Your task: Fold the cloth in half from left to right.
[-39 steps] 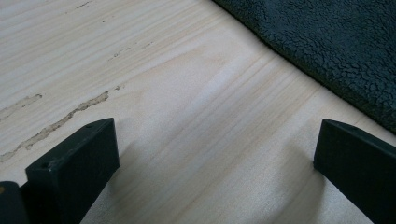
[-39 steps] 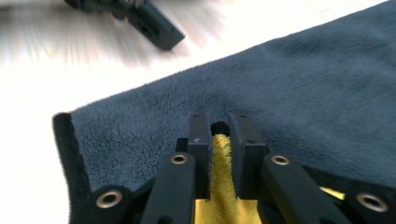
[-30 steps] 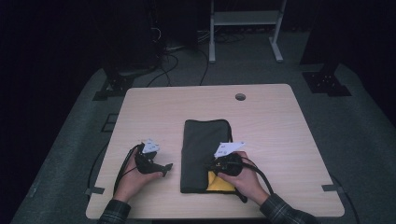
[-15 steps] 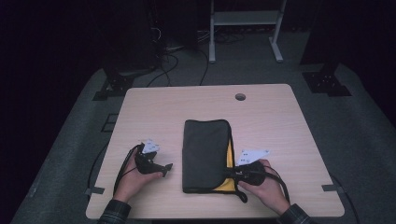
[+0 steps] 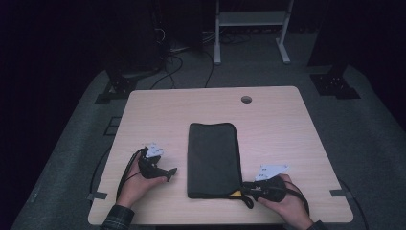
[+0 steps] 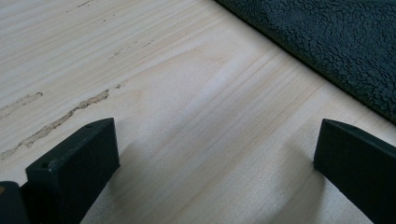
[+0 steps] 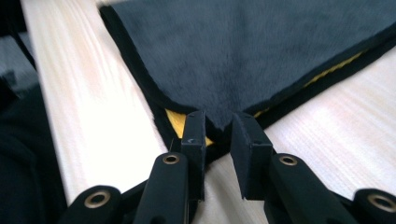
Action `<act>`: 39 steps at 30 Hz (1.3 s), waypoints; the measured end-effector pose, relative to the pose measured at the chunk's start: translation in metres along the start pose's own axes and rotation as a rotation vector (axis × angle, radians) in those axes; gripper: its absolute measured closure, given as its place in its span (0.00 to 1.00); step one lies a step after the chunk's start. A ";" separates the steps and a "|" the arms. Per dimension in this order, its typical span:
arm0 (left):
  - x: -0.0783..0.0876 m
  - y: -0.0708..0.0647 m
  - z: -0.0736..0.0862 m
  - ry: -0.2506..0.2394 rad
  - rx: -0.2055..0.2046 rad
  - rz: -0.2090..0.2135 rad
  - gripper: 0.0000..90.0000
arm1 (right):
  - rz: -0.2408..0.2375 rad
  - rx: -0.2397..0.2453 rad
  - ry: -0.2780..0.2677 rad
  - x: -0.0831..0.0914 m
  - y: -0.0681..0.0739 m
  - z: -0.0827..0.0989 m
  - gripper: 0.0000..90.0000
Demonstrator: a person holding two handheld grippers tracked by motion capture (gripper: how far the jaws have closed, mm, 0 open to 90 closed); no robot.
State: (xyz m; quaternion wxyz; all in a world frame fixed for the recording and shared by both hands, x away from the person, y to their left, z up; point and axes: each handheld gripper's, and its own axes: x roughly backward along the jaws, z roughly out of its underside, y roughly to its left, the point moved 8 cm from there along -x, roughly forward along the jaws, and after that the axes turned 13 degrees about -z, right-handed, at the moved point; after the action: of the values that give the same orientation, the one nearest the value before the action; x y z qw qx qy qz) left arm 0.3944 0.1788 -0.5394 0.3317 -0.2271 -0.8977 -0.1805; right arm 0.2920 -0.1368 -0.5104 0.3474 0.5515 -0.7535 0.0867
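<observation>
A dark folded fleece cloth [image 5: 213,153] lies flat in the middle of the wooden table [image 5: 282,124], and a sliver of its yellow lining [image 5: 234,194] peeks out at the near right corner. My right gripper [image 5: 245,188] lies low at that corner. In the right gripper view its jaws [image 7: 218,135] stand a little apart around the tip of the dark cloth [image 7: 257,51], above the yellow lining [image 7: 175,119]; they have just been opening. My left gripper [image 5: 165,173] rests on the table left of the cloth, jaws wide and empty [image 6: 215,158], with the cloth's edge [image 6: 327,42] ahead of it.
A round cable hole [image 5: 246,99] sits near the table's far edge. Behind the table the dark floor holds cables [image 5: 177,57] and a white stand [image 5: 249,19]. A black stand foot [image 5: 335,84] is at the back right. The front table edge is close under both hands.
My right gripper moved rightward and toward the near edge, drawing the dark top layer over most of the yellow lining, and its jaws parted slightly. The left hand stayed put.
</observation>
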 end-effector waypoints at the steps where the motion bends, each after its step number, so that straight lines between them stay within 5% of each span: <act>1: 0.000 0.000 0.000 0.001 0.003 0.000 0.00 | 0.000 0.004 -0.025 0.004 0.001 -0.003 0.84; 4: 0.000 0.000 0.000 0.000 0.003 0.000 0.00 | 0.028 0.012 -0.086 0.009 -0.001 -0.015 0.88; 8: 0.000 0.000 0.000 0.000 0.001 0.000 0.00 | 0.022 0.022 -0.032 -0.007 -0.005 -0.012 0.86; 12: 0.000 0.000 0.000 0.000 0.002 -0.001 0.00 | 0.022 0.034 0.057 -0.020 -0.007 0.002 0.73; 19: 0.001 0.000 0.000 -0.003 0.011 -0.004 0.00 | 0.032 0.045 0.020 -0.014 -0.008 -0.002 0.54; 27: 0.001 0.002 -0.010 -0.007 0.034 0.013 0.17 | 0.048 0.042 -0.035 -0.010 -0.028 -0.019 0.44; 39: -0.010 -0.002 -0.061 -0.048 0.009 0.100 0.52 | 0.104 -0.007 -0.102 -0.004 -0.084 -0.054 0.43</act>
State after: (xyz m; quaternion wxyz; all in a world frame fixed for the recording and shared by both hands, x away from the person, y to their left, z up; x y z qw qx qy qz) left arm 0.4312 0.1457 -0.5032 0.3195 -0.2743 -0.8938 -0.1540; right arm 0.3903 -0.1374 -0.4941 0.3054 0.5142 -0.7981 0.0736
